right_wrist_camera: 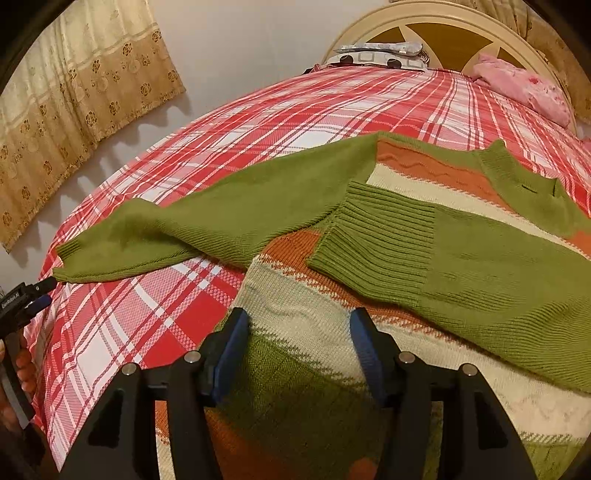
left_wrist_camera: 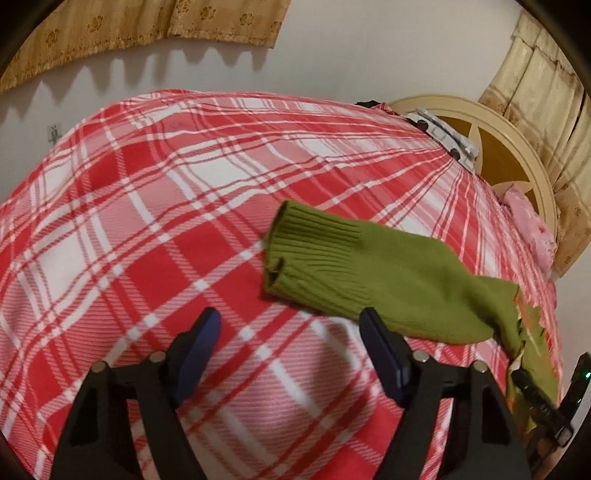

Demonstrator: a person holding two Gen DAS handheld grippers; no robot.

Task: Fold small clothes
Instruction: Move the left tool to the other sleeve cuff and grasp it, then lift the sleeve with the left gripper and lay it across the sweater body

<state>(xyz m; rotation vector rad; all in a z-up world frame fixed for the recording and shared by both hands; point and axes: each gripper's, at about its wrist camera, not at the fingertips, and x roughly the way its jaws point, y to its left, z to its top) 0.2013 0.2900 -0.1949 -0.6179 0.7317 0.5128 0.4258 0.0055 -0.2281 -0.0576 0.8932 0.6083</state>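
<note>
Sweater [right_wrist_camera: 369, 295] lies flat on bed cover [right_wrist_camera: 147, 314]. One sleeve [right_wrist_camera: 461, 266] folded across its front. Other sleeve [right_wrist_camera: 207, 218] stretches out left onto cover. Pillows [right_wrist_camera: 517, 85] far behind sweater, against headboard [right_wrist_camera: 424, 18].

Both views were lit by warm, even indoor light from above, bright enough for colour to be read clearly. Scalloped shadows were thrown onto the wall [left_wrist_camera: 92, 74] beneath the curtain [left_wrist_camera: 147, 33] hem. Strong fisheye distortion was seen: the bed [right_wrist_camera: 295, 99] was bulged into a dome and dark vignetting was left at the corners. The green sleeve [left_wrist_camera: 369, 266] was slightly smeared by motion blur in the left wrist view.
</note>
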